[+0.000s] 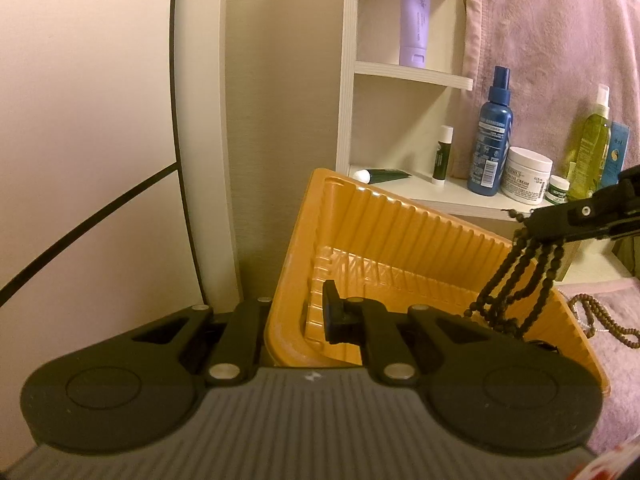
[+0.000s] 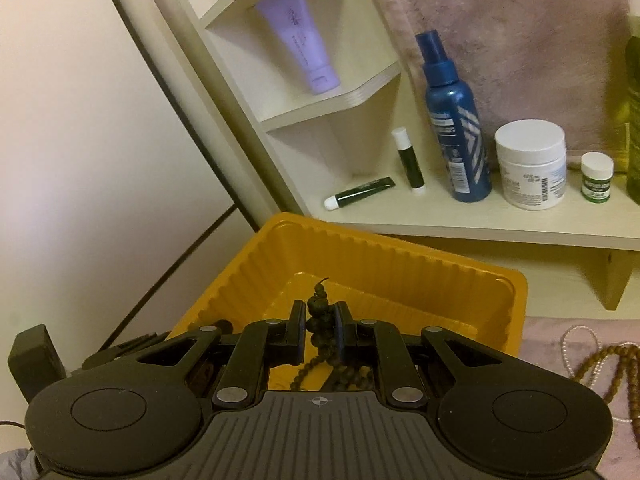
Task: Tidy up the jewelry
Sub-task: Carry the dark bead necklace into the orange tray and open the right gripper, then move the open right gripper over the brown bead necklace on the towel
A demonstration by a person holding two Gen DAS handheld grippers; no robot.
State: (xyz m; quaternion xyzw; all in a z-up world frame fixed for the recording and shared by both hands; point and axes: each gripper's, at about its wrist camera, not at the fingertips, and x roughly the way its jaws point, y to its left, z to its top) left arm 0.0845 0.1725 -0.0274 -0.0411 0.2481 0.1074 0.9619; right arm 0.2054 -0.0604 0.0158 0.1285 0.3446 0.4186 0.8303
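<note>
Pink blanket under the orange tray, left gripper pinching its rim (tray's tilted), right gripper clamping dark beads over it.

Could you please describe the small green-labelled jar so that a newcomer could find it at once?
Look along the cream shelf against the pink cloth. The small jar stands just right of the large white cream tub, far smaller, with a white cap and green label.

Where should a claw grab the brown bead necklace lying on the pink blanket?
Grab the brown bead necklace at a loose loop, coming straight down from above. It lies flat and tangled with a white pearl string on the pink blanket, so pinching a bunch of strands likely works best.
</note>
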